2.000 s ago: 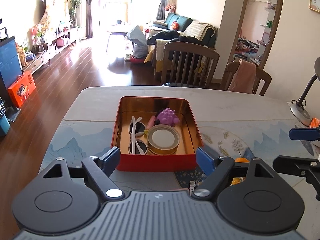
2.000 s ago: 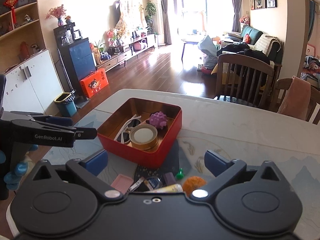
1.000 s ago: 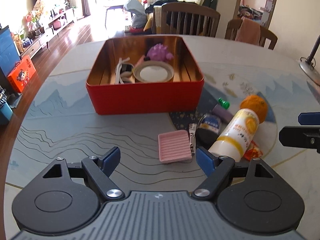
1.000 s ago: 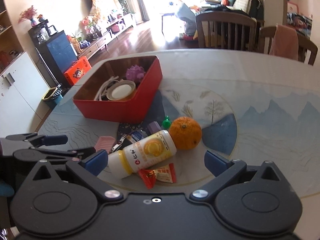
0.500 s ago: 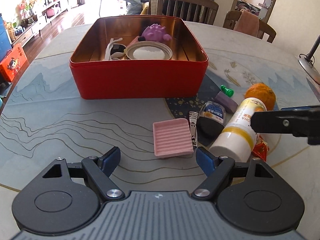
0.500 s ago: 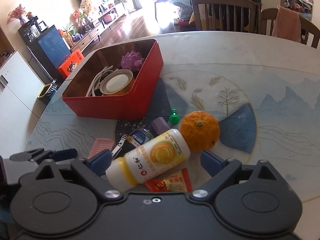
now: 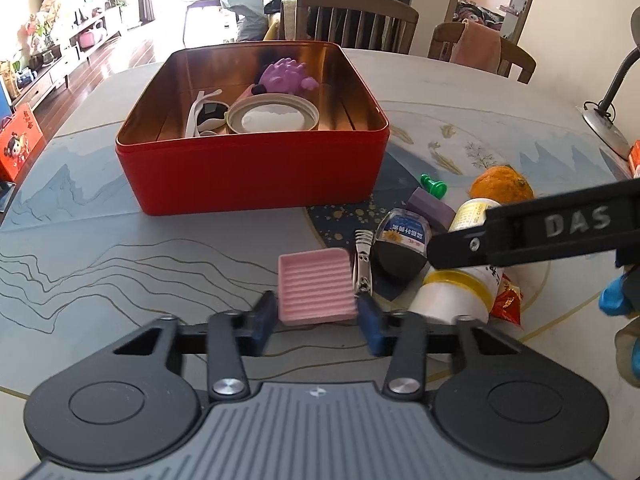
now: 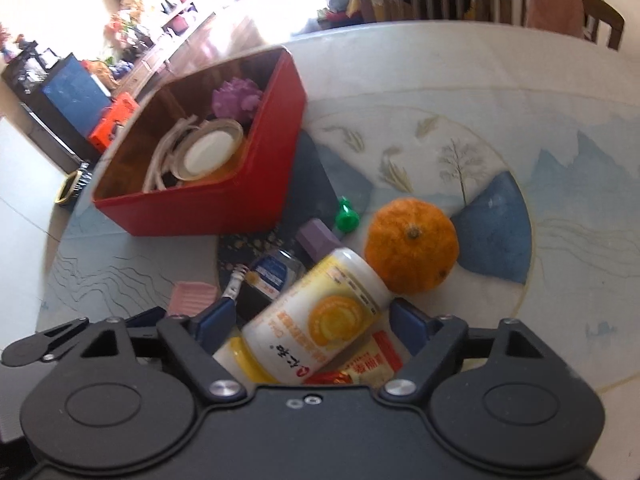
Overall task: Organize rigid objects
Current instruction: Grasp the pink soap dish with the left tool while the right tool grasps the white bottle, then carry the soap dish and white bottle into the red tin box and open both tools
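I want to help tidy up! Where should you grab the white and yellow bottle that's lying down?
Around its round body, I'd say, coming from above. The bottle lies on its side, its long sides free for a finger each. The right gripper straddles it that way, jaws closing, not yet pressing.

Red tin (image 7: 256, 176), gold inside; pink ribbed soap dish (image 7: 318, 286); white/yellow bottle (image 8: 316, 320); orange fruit (image 8: 412, 246); blue-grey mtn-print desk (image 7: 120, 240).
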Demonstrator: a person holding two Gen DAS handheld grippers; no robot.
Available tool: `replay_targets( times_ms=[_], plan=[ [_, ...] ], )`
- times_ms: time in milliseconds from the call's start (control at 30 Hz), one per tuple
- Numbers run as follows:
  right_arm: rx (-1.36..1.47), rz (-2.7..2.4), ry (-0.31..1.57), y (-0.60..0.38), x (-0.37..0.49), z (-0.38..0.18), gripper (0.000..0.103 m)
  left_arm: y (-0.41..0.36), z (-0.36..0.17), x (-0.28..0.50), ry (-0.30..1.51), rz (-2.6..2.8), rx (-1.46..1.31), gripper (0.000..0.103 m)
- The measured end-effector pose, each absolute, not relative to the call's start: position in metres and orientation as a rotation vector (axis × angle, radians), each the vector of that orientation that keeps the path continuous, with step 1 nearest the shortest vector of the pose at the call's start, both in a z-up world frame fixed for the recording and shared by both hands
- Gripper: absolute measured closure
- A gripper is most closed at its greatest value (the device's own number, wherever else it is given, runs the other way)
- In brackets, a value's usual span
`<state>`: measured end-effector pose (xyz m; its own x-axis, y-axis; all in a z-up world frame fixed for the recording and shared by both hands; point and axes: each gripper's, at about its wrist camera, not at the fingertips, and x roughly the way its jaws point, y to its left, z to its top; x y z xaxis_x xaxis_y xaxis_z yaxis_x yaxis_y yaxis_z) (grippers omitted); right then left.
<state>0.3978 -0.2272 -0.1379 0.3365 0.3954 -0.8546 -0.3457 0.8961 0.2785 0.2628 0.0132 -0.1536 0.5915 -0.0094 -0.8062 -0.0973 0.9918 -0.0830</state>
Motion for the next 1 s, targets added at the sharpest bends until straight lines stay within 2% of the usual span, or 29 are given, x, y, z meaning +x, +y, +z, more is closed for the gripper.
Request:
replay_targets(
  times_ms=[167, 400, 567, 1000],
  plan=[
    [0.05, 0.494, 1.133, -0.223, 0.396, -0.139, 0.028, 0.012, -0.154, 0.262, 0.933, 0.053, -0.115, 0.061],
    [0.084, 0.527, 1.121, -0.224, 0.392, -0.136, 0.055, 0.014, -0.153, 0.261, 0.942, 0.061, -0.13, 0.061],
    [0.088, 0.546, 1.111, -0.229, 0.386, -0.132, 0.058, 0.022, -0.151, 0.259, 0.95, 0.084, -0.164, 0.061],
    [0.169, 0.585, 1.066, -0.252, 0.367, -0.11, 0.059, 0.032, -0.125, 0.243, 0.925, 0.099, -0.235, 0.061]
  ],
)
